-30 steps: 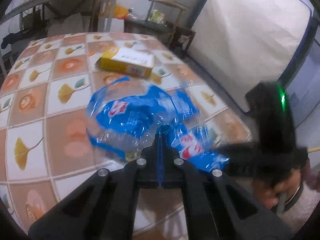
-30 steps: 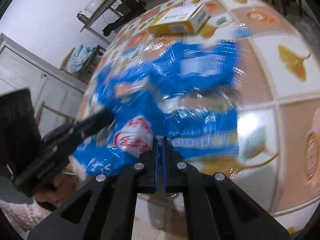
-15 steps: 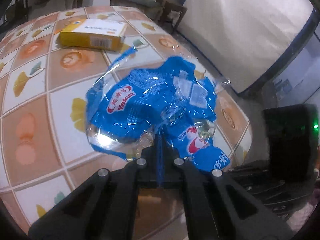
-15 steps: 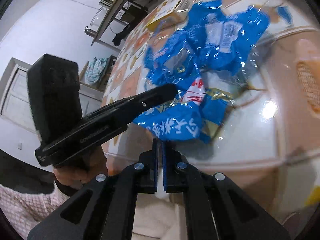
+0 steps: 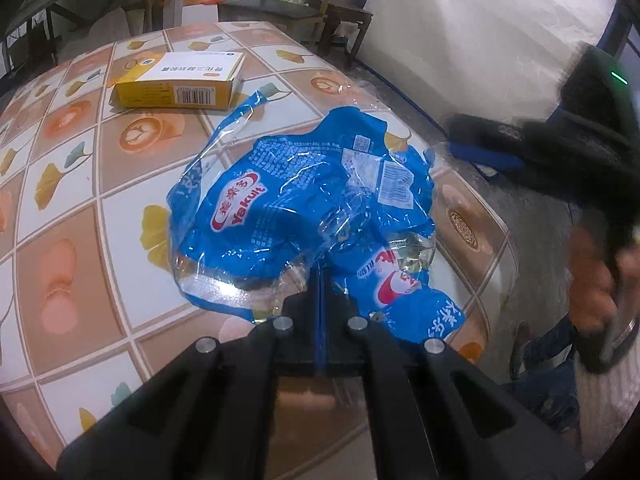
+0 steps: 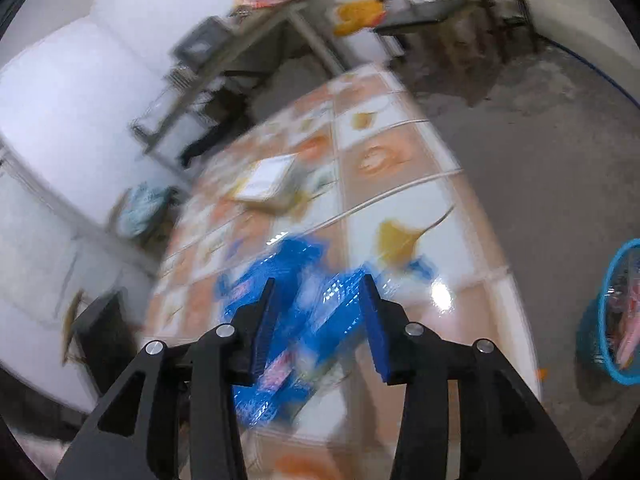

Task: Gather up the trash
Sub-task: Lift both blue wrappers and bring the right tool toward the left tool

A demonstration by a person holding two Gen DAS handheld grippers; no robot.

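A crumpled blue Yakult wrapper (image 5: 280, 216) with clear film lies on the tiled table (image 5: 60, 248) near its right edge. My left gripper (image 5: 320, 276) is shut on the wrapper's near clear edge. In the left wrist view my right gripper (image 5: 468, 140) hovers blurred past the table's right edge, held by a hand (image 5: 592, 280). The right wrist view is motion-blurred: the right gripper (image 6: 320, 312) has its jaws opening. The blue wrapper (image 6: 304, 280) shows below and between them, and the pads do not press on it.
A yellow and white carton (image 5: 176, 80) lies farther back on the table, also in the right wrist view as a carton (image 6: 266, 180). A blue bin (image 6: 616, 320) with trash in it stands on the floor to the right. Shelves and chairs stand behind the table.
The right gripper let go of the wrapper, opened, and pulled back and up from the table. The left gripper kept its hold and sank nearer the table.
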